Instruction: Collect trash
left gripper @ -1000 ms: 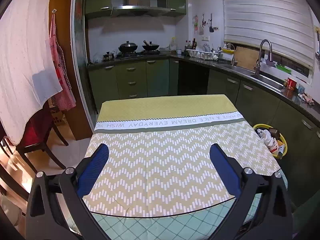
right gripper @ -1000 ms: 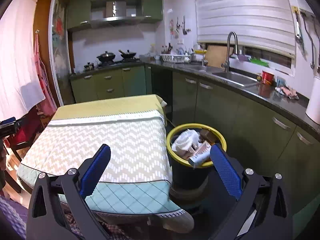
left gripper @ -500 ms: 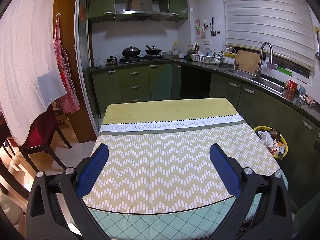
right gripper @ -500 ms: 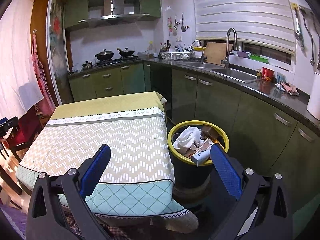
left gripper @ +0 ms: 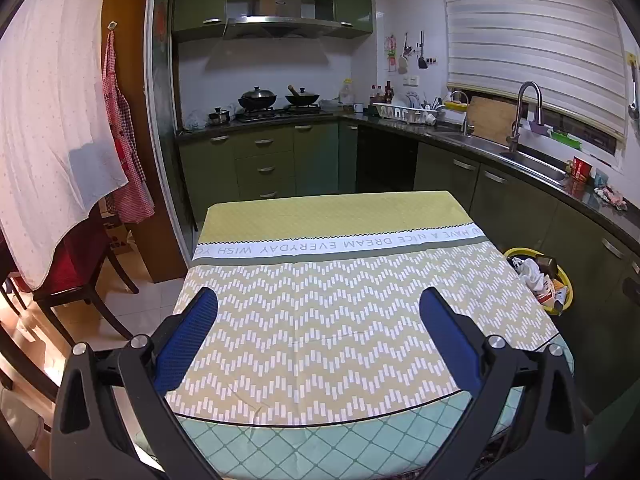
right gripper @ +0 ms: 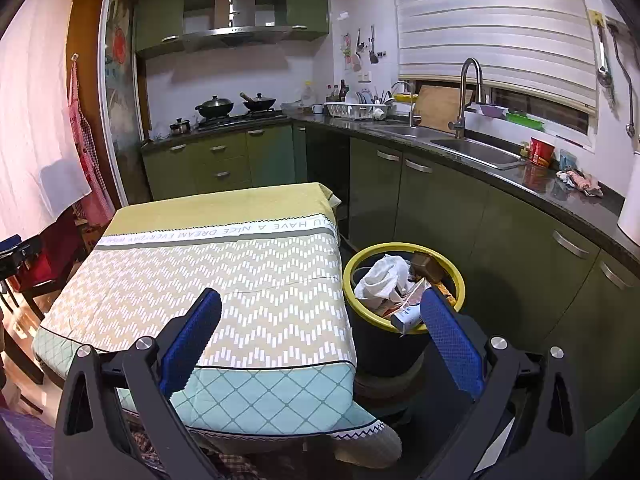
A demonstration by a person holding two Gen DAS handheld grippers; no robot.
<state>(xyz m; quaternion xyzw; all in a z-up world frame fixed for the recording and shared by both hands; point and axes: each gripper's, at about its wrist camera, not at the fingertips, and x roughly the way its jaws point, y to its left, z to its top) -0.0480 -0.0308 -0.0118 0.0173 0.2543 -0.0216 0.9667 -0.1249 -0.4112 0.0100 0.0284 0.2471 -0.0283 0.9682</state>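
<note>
Two tools: left (left gripper: 318, 318), right (right gripper: 320, 320) spread, empty | trash bin (right gripper: 404, 248) upright, mouth up

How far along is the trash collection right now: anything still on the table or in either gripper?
Done: the tablecloth shows no litter, and the yellow-rimmed bin beside the table already holds crumpled paper and a carton. In hand: nothing; the left gripper and right gripper are both open. Left: possibly the rag on the counter; otherwise the job looks nearly finished.
</note>
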